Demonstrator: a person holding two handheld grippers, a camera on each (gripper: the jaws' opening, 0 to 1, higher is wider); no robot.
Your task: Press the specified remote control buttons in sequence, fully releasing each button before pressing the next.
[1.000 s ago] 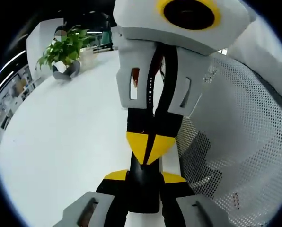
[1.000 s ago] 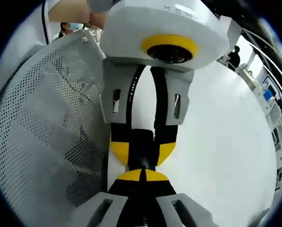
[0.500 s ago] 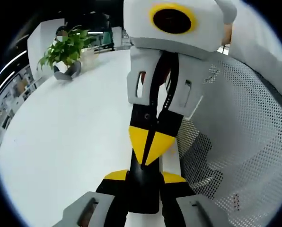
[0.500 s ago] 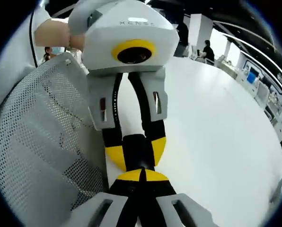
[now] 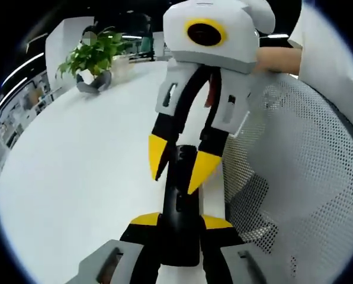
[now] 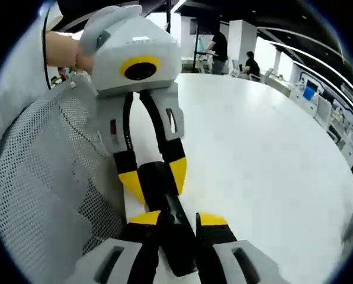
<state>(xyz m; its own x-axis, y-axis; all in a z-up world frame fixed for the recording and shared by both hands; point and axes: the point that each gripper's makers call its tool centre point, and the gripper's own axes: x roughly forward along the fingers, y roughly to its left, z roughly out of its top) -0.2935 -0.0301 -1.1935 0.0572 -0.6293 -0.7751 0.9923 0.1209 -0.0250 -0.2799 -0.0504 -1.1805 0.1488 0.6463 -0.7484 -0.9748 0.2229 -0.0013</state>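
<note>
A black remote control (image 5: 180, 201) sticks out lengthwise over the white table (image 5: 76, 165), with my left gripper (image 5: 180, 220) shut on its near end. Facing it, my right gripper (image 5: 180, 161) is open. Its yellow fingertips (image 5: 157, 152) stand spread on either side of the remote's far end, and contact is unclear. In the right gripper view the remote (image 6: 164, 201) runs between the right gripper's (image 6: 179, 218) parted jaws up to the left gripper (image 6: 155, 177), whose yellow tips flank it. No buttons can be made out on the remote.
A white perforated chair back (image 5: 295, 165) (image 6: 40, 195) stands close beside both grippers. A potted plant (image 5: 93, 56) sits at the table's far end. A person's hand (image 5: 277, 59) (image 6: 61, 50) holds each gripper. People (image 6: 218, 44) stand in the background.
My right gripper's jaws, pressed together before, have spread apart and now straddle the remote's end. It has also drawn back. My left gripper keeps its hold.
</note>
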